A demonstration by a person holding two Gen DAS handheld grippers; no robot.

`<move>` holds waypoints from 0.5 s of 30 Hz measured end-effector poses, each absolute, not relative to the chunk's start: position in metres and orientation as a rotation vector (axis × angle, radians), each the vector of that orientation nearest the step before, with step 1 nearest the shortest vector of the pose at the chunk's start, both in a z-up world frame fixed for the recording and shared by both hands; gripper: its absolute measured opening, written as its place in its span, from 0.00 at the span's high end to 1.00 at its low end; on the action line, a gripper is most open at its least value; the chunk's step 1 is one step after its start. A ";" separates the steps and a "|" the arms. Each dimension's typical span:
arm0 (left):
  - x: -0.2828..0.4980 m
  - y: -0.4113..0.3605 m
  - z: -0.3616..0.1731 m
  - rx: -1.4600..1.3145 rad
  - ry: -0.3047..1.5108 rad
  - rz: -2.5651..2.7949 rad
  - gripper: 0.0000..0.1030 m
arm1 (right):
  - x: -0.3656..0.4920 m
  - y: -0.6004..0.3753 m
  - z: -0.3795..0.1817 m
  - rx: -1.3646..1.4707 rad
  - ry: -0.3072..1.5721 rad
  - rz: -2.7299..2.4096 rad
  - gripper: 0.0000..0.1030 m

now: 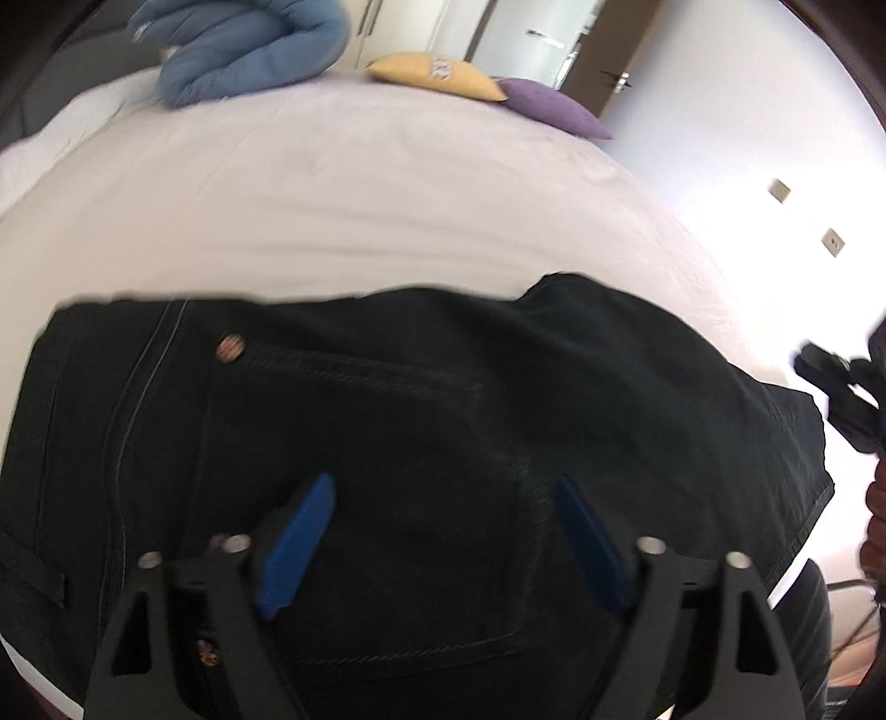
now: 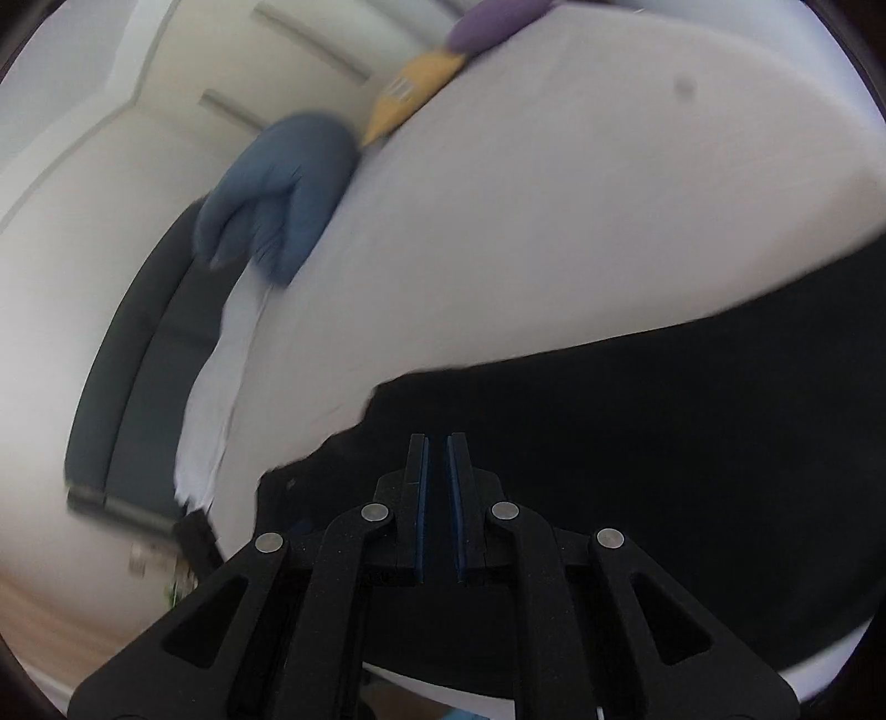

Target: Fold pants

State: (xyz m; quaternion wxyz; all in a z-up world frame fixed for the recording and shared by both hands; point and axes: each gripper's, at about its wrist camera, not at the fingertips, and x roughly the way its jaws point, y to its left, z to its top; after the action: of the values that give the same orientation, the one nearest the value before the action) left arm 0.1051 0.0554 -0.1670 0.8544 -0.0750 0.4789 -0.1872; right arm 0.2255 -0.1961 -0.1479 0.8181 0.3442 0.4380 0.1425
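Black pants [image 1: 415,387] lie flat on the white bed sheet [image 1: 332,194], a back pocket and a copper rivet [image 1: 231,349] facing up. My left gripper [image 1: 443,487] hovers over the pocket, open, its blue pads wide apart with only cloth below them. In the right wrist view the pants [image 2: 637,443] fill the lower right. My right gripper [image 2: 437,437] is over their edge, shut to a thin slit; no cloth shows between the pads. A black tool [image 1: 830,399] and a hand [image 1: 875,515] show at the right edge of the left wrist view.
A rolled blue quilt [image 1: 249,50], a yellow pillow [image 1: 437,75] and a purple pillow [image 1: 554,108] lie at the far end of the bed. A dark padded piece of furniture [image 2: 138,360] stands beside the bed, and a white wall with switches [image 1: 781,191] on the other side.
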 end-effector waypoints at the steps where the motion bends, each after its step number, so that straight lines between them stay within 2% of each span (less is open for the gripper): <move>1: 0.104 0.059 -0.168 -0.159 1.007 -0.400 0.25 | 0.249 -0.164 -0.158 0.719 0.966 0.380 0.92; 7: 0.094 0.057 -0.173 -0.120 1.006 -0.410 0.26 | 0.352 -0.059 -0.255 0.735 1.213 0.450 0.93; 8: 0.095 0.060 -0.175 -0.144 1.003 -0.412 0.26 | 0.371 -0.062 -0.273 0.746 1.235 0.419 1.00; 11: 0.097 0.064 -0.180 -0.193 0.992 -0.416 0.26 | 0.410 -0.092 -0.297 0.917 1.149 0.370 1.00; 15: 0.095 0.062 -0.182 -0.160 0.981 -0.410 0.26 | 0.422 -0.135 -0.287 0.892 1.054 0.170 1.00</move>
State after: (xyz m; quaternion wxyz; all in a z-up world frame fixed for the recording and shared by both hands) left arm 0.0955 0.0622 -0.1820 0.8589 -0.0760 0.4673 -0.1954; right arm 0.4218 -0.1355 -0.2872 0.7677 0.4111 0.4853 0.0785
